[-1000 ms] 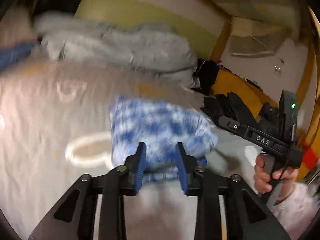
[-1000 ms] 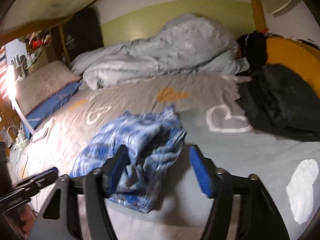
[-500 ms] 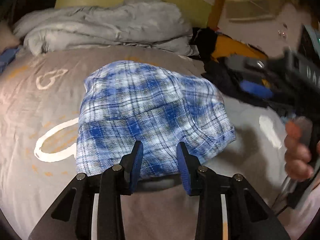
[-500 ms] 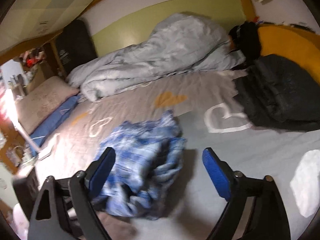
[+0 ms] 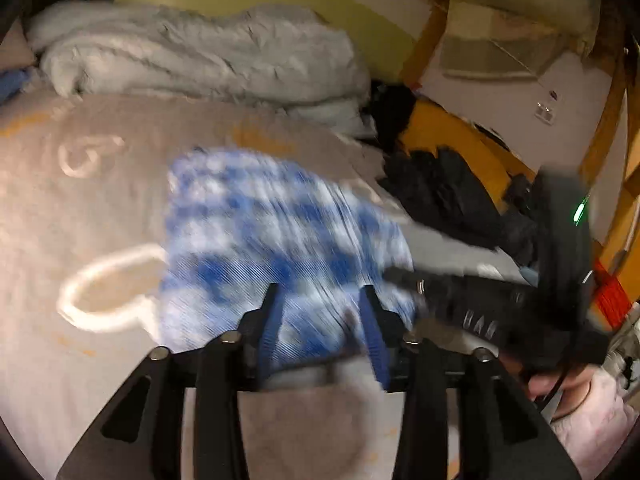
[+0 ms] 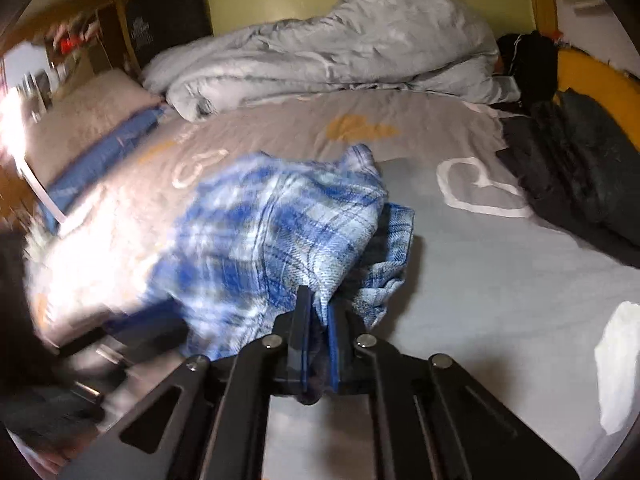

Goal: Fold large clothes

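A blue and white plaid garment [image 6: 280, 232] lies bunched on the grey bed sheet [image 6: 500, 280]. My right gripper [image 6: 318, 316] is shut on a fold at its near right edge. In the left wrist view the same garment [image 5: 280, 240] is blurred by motion. My left gripper [image 5: 322, 320] is at its near hem; its jaws are opening, with the hem lying between the blue pads. The right gripper [image 5: 404, 278] also shows there as a dark blur reaching the garment's right side, with a hand [image 5: 560, 388] below it.
A crumpled grey duvet [image 6: 340, 52] runs along the back of the bed. Dark clothes [image 6: 580, 168] are piled at the right edge against an orange board. A pillow [image 6: 88, 120] lies at the left. A white cloth [image 6: 616, 364] sits near the right rim.
My right gripper dropped onto the garment and went from wide open to shut on its fold. The left jaws have spread a little. The garment now lies flatter and blurred.
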`<state>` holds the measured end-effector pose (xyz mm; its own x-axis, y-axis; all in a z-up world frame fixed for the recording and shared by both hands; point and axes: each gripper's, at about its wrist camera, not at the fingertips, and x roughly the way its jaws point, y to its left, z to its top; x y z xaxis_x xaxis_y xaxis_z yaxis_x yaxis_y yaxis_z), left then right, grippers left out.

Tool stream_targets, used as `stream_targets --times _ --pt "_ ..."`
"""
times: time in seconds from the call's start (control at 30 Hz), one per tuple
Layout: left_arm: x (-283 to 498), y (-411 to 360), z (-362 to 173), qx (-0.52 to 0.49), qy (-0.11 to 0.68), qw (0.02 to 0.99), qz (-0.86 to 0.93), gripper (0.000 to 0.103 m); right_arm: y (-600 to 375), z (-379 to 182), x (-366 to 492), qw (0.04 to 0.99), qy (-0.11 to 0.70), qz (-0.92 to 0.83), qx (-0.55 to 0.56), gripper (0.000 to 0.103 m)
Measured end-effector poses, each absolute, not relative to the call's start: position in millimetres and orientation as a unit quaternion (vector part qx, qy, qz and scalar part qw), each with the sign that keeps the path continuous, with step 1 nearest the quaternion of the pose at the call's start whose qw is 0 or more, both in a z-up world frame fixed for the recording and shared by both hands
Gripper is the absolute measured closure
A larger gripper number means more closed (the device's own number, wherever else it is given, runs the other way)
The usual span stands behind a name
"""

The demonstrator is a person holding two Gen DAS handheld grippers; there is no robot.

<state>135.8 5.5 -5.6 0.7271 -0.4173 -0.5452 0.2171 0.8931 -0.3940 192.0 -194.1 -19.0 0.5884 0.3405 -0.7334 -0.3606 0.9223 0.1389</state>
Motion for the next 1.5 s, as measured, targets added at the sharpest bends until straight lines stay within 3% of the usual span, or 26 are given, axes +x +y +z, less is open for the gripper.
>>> stream_targets --times 0.1,0.3,0.33,0.43,0.57,0.73,0.83,0.93,1.17,1.23,1.3,1.37,1.4,1.43,1.5 --pt "141 23 3 -0.163 0.318 0.923 -0.146 0.049 -201 -28 200 0.881 0.43 0.198 0.006 0.097" --pt "151 41 -19 -0.165 0.358 0.914 -0.095 0.049 -213 -24 202 0.873 0.444 0.199 0.035 0.092" --pt "152 42 -21 -0.164 0.36 0.914 -0.092 0.049 -212 -23 200 0.876 0.44 0.197 0.029 0.086" --pt "152 38 -22 -0.148 0.353 0.92 -0.082 0.049 -208 -15 193 0.893 0.416 0.173 0.007 0.05" --pt "153 41 -14 -0.152 0.34 0.925 -0.072 0.042 -217 -13 196 0.892 0.417 0.171 0.034 0.038" --pt "173 54 0 -0.18 0.344 0.919 -0.065 0.019 -221 -13 199 0.891 0.42 0.166 0.046 0.032" --pt "184 51 -2 -0.176 0.366 0.908 -0.1 0.005 -221 -12 200 0.894 0.414 0.166 0.048 0.018" --pt "193 49 -12 -0.185 0.39 0.895 -0.11 0.002 -222 -14 204 0.891 0.413 0.171 0.078 0.001" --pt "216 73 -63 -0.314 0.447 0.829 -0.119 0.001 -226 -47 229 0.855 0.443 0.198 0.185 0.0" --pt "218 79 -77 -0.363 0.448 0.803 -0.15 0.01 -224 -56 237 0.838 0.456 0.218 0.206 0.003" --pt "219 82 -85 -0.391 0.444 0.787 -0.176 0.022 -224 -70 246 0.811 0.473 0.245 0.241 0.013" --pt "221 80 -89 -0.401 0.442 0.781 -0.185 0.029 -225 -79 250 0.791 0.478 0.264 0.276 0.03" --pt "221 78 -88 -0.397 0.442 0.783 -0.186 0.035 -225 -82 250 0.785 0.479 0.27 0.284 0.032" --pt "220 75 -86 -0.393 0.44 0.786 -0.186 0.044 -225 -82 251 0.786 0.479 0.265 0.287 0.041" --pt "217 71 -76 -0.402 0.429 0.788 -0.181 0.05 -222 -76 249 0.789 0.478 0.265 0.28 0.052"
